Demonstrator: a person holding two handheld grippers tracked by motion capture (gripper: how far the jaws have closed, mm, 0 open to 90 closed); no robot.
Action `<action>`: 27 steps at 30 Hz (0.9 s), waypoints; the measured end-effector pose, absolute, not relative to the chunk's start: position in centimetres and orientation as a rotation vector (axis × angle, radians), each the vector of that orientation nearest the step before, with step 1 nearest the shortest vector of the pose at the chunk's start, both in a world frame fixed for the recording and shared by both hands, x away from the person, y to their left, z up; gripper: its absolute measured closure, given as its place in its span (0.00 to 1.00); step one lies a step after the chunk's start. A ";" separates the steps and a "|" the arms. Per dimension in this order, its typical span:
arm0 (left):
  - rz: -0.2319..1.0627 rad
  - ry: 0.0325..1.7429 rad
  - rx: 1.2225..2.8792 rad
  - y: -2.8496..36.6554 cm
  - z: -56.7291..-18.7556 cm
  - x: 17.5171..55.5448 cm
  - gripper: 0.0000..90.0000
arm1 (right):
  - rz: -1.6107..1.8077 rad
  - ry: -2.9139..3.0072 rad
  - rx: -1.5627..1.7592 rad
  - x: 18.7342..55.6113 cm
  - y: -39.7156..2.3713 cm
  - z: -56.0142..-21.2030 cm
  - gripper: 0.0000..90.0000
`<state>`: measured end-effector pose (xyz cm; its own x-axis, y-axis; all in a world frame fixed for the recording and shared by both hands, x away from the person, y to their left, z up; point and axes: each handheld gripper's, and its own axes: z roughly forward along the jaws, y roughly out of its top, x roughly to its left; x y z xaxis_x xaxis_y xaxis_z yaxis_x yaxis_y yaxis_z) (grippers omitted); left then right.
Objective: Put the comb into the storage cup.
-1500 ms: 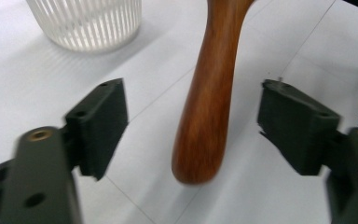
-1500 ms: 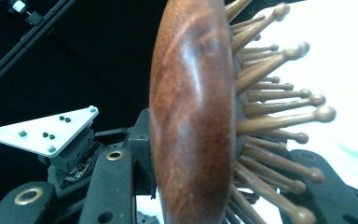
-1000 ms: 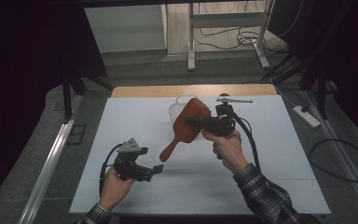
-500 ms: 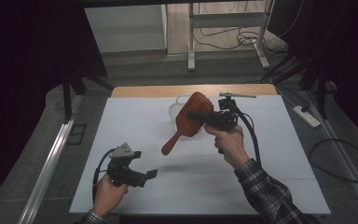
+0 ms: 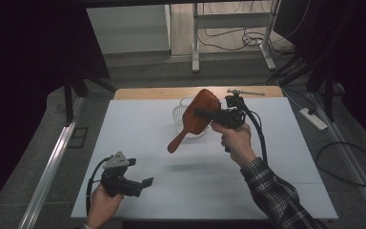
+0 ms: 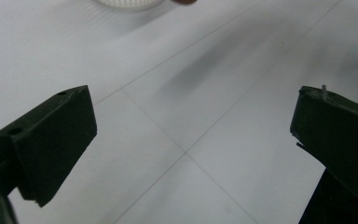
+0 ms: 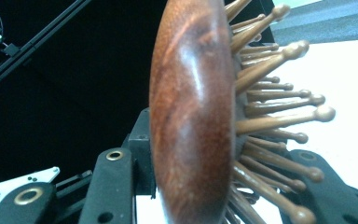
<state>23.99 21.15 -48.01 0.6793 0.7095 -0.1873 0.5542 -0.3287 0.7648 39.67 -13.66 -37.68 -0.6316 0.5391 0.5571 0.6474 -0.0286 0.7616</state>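
Wooden paddle hairbrush [image 5: 196, 117], held aloft over the white table [image 5: 276, 157]: I have it clamped at the head in the right gripper [image 5: 205, 113], one jaw on the smooth reddish back and the other among the bristle pins. The handle slants down and toward the left of the high view, clear of the table, with the brush's faint shadow lying on the bare surface below it. Seen from the right gripper view, the hairbrush [image 7: 196, 116] stands edge-on between my jaws, its polished back facing left and its ball-tipped wooden pins [image 7: 279, 116] fanning right.

Landmark: the white mesh basket [image 5: 183, 120], standing on the table just behind and beneath the brush head, partly hidden by it. The right hand [image 5: 236, 140] sits to the right of the basket; a plaid sleeve [image 5: 276, 195] trails toward the table's near edge.

The left gripper [image 5: 147, 182] hovers low, well apart from the basket, toward the near left corner of the table. Its jaws stand wide apart with nothing between them, and in the left gripper view the basket rim [image 6: 126, 3] appears at the top edge.
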 end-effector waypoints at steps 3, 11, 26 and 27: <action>0.231 0.992 2.024 21.7 -48.2 23.5 0.00 | -1.763 -2.116 -1.308 40.0 -13.7 -37.5 0.60; 0.260 1.009 2.027 22.7 -48.3 22.5 0.00 | -1.772 -2.125 -1.324 40.6 -13.6 -37.1 0.60; 0.262 1.054 1.985 25.1 -48.5 20.6 0.00 | -1.786 -2.135 -1.374 42.1 -13.7 -36.5 0.60; 0.252 1.067 1.975 25.4 -48.6 20.4 0.00 | -1.787 -2.138 -1.380 42.3 -13.7 -36.5 0.60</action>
<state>20.39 25.40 -48.57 0.6150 0.7612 -0.2057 0.5891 -0.2701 0.7616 42.25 -13.69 -36.52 -0.6054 0.5918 0.5322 0.6288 -0.0542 0.7756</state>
